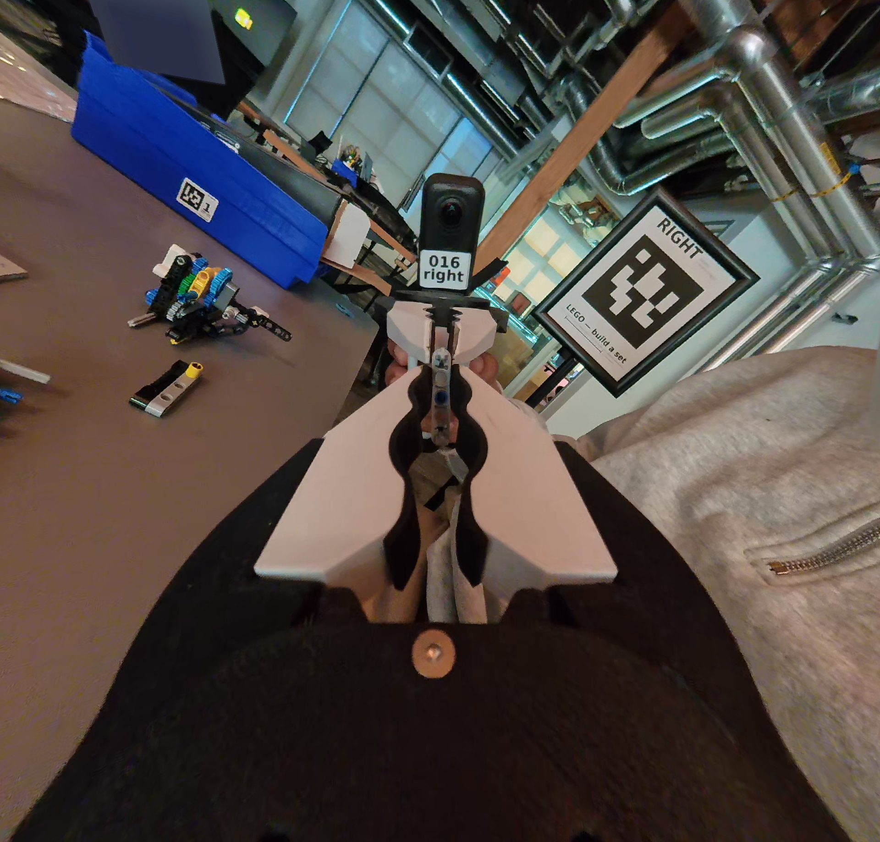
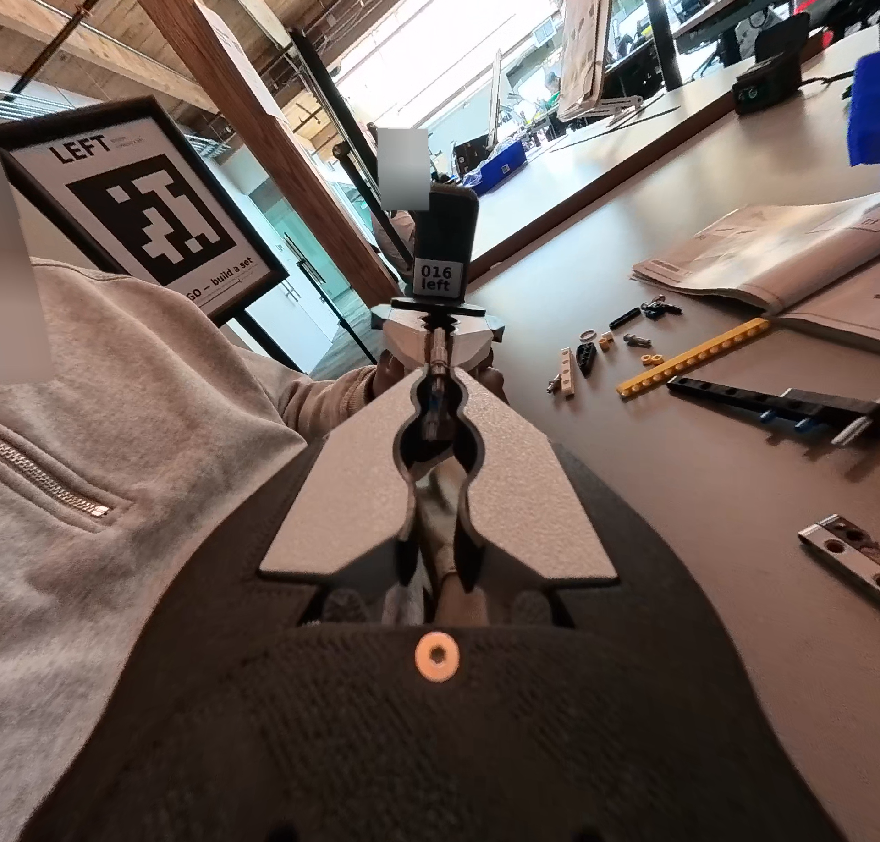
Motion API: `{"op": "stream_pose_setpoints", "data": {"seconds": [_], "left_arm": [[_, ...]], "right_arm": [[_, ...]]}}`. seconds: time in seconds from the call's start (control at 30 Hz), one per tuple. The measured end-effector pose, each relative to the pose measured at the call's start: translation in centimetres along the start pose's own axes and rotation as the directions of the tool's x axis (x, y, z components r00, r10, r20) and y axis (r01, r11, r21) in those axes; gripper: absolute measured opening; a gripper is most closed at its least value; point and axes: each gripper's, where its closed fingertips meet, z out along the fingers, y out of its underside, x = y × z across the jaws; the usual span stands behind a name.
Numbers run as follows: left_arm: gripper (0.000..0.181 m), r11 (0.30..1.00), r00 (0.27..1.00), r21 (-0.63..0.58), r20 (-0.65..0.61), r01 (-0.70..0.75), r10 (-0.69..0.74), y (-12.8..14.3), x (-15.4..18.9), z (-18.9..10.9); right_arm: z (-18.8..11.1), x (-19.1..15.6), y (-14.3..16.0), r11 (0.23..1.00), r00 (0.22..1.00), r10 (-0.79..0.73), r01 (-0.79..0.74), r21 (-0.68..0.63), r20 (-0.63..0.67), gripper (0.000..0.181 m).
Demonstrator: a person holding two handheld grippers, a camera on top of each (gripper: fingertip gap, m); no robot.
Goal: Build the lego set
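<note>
Left gripper point(image 1: 440, 419): its jaws are nearly closed on a slim light-grey beam point(image 1: 440, 390) with a blue pin in one hole, gripped near their tips.
Beam axis: in the left wrist view the long axis runs straight ahead, along the fingers, toward the opposite gripper.
Right gripper point(image 2: 435, 409): its jaws are likewise drawn in tight, pinching a small grey axle-like piece point(image 2: 437, 357) with something blue behind it; how the two parts join cannot be told.
Key relation: the two grippers face each other nose to nose, held up off the surface in front of the person's grey sweatshirt point(image 1: 738, 509), the parts lined up end to end between them. Judged from this, the next push should go along that shared axis, and a slight tilt could jam the fit.
Nearer hand: neither, since both meet at the middle.
Left side of surface point(image 1: 119, 486): a black-and-grey block with a yellow stud point(image 1: 166, 388) lies close, and the partly built model point(image 1: 200, 295) sits beyond it, before a blue bin point(image 1: 190, 162).
Right side: loose small parts point(image 2: 614, 338), a yellow beam point(image 2: 690, 357), a black beam point(image 2: 762, 402), then the open booklet point(image 2: 771, 262) farthest.
</note>
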Motion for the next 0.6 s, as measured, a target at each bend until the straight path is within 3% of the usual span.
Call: {"op": "stream_pose_setpoints", "data": {"seconds": [0.6], "left_arm": [[0.003,1.0,1.0,0.019,0.005,-0.007,0.006,-0.18,-0.22,-0.14]], "right_arm": [[-0.06,0.2,0.05,0.999,0.999,0.054,-0.054,0.007,0.008,0.004]]}}
